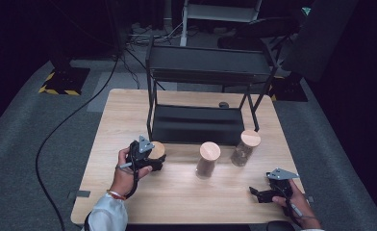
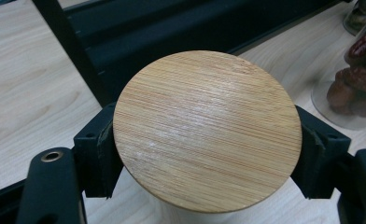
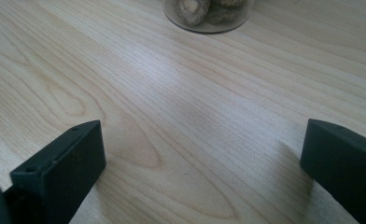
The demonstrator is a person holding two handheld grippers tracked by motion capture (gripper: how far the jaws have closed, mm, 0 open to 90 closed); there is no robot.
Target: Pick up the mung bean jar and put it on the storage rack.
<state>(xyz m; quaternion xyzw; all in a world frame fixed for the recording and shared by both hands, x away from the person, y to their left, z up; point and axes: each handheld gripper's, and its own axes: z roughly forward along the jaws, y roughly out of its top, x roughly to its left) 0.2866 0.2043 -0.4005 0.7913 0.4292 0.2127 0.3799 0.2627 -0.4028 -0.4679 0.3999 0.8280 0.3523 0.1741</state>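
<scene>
On the table [image 1: 177, 192], three jars stand before the rack [image 1: 196, 122]: one [image 1: 157, 150] front-left, one [image 1: 208, 160] front-centre, one [image 1: 245, 147] front-right.

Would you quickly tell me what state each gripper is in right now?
Left gripper: jaws shut on the jar with the bamboo lid.
Right gripper: jaws open, holding nothing, above the table.

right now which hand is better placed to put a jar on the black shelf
Left. The left gripper is already shut on a wooden-lidded jar right beside the black shelf. The right gripper rests open and empty near the table's front edge, apart from the other jars.
</scene>
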